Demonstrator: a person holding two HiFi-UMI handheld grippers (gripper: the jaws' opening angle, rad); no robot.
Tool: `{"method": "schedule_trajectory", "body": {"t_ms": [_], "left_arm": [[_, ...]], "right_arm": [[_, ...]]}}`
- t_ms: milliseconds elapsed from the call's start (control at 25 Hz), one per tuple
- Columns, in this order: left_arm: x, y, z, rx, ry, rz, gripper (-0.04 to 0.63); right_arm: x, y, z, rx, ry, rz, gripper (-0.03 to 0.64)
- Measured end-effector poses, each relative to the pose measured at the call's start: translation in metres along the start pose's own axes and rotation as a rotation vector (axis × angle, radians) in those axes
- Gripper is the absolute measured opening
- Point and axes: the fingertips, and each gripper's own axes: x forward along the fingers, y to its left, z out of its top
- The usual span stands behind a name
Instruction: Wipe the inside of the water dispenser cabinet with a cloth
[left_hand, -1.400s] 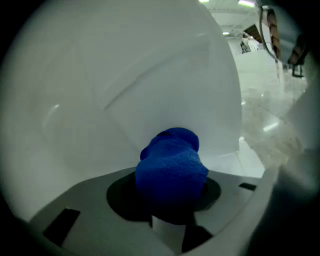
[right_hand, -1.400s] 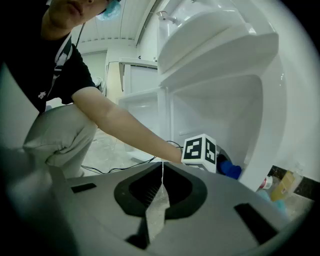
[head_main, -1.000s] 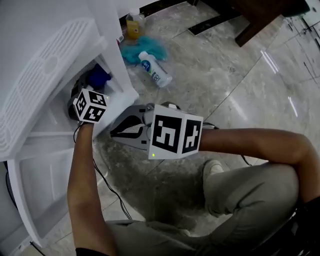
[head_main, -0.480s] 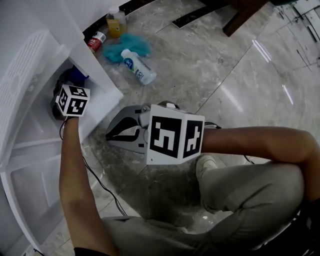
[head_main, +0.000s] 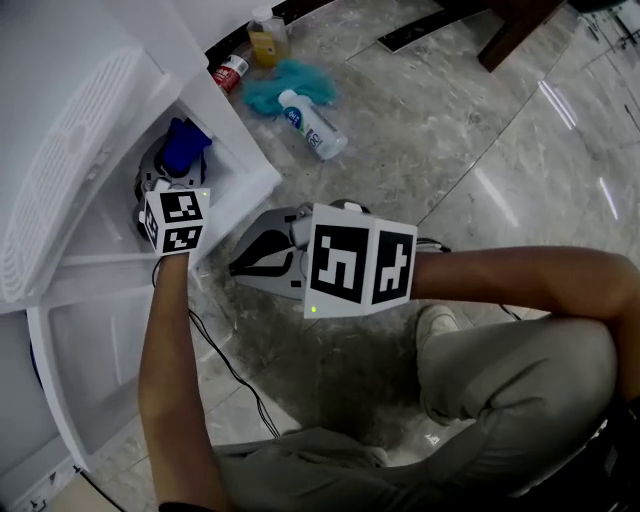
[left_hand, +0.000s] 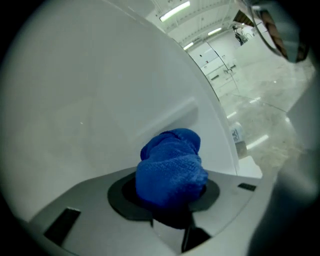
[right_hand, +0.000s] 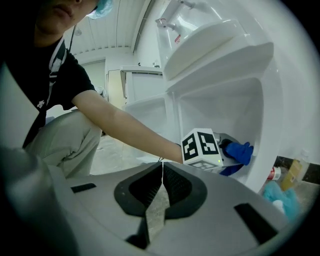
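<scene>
Left hand-held gripper: the left hand-held gripper (left_hand: 167, 200) is clamped on a bunched blue cloth (left_hand: 171, 169). The cloth fills the gap between its jaws and bulges out past their tips.
Cloth: it sits inside the water dispenser cabinet (head_main: 243, 160), close to the side wall that lies to the right in the head view. The left gripper view shows it in front of a plain white inner wall (left_hand: 95, 105); whether it touches that wall I cannot tell.
Left arm: the bare forearm (head_main: 165, 330) reaches in through the cabinet's open front, and the marker cube sits at the opening's edge.
Right hand-held gripper: the right hand-held gripper (right_hand: 161, 182) has its jaws pressed together with nothing between them. It is held above the floor (head_main: 470, 150), just outside the cabinet's front corner, and points toward the opening.
Cabinet door: the white door (head_main: 95, 370) stands swung open at the lower left of the head view.
Floor, beyond the cabinet's far corner: a white bottle (head_main: 313, 124) with a blue label lies on its side. It touches a teal cloth (head_main: 283, 82).
Floor, along the cabinet's far edge: a small red-banded bottle (head_main: 230, 72) and a yellowish bottle (head_main: 265, 40) lie near the teal cloth.
Person: crouched in front of the cabinet, one knee (head_main: 520, 370) below the right forearm.
</scene>
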Motion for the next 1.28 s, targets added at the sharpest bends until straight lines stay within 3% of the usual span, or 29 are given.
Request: {"method": "schedule_trajectory", "body": {"t_ms": [120,280,360,440,680,880,1040,1280], "left_arm": [[-0.034,0.016,0.040,-0.120,-0.171,0.094,0.138],[-0.076,0.047,0.085,-0.346,-0.404,0.236,0.138],[-0.085,0.061,0.103,-0.388,-0.476,0.283,0.138],[-0.087,0.067,0.118,-0.378,-0.512,0.297,0.138],[-0.082,0.077,0.137,-0.400,-0.534,0.340,0.137],[-0.056,0.109,0.128,-0.386,-0.484,0.424,0.137],[-0.035,0.135,0.109,-0.352,-0.386,0.483,0.137],[-0.040,0.132,0.114,-0.363,-0.405,0.491,0.137]], "right_arm": [[0.009,0.003,0.010,-0.008,-0.020,0.021,0.000],[0.019,0.010,0.026,0.016,-0.057,0.043,0.000],[0.025,0.021,0.032,-0.002,-0.048,0.077,0.000],[0.028,0.039,0.031,-0.045,-0.019,0.130,0.000],[0.018,0.069,0.020,-0.123,0.052,0.191,0.000],[-0.002,0.061,0.013,-0.106,0.058,0.158,0.000],[-0.018,0.049,0.010,-0.078,0.049,0.115,0.000],[-0.017,0.042,0.008,-0.059,0.048,0.112,0.000]]}}
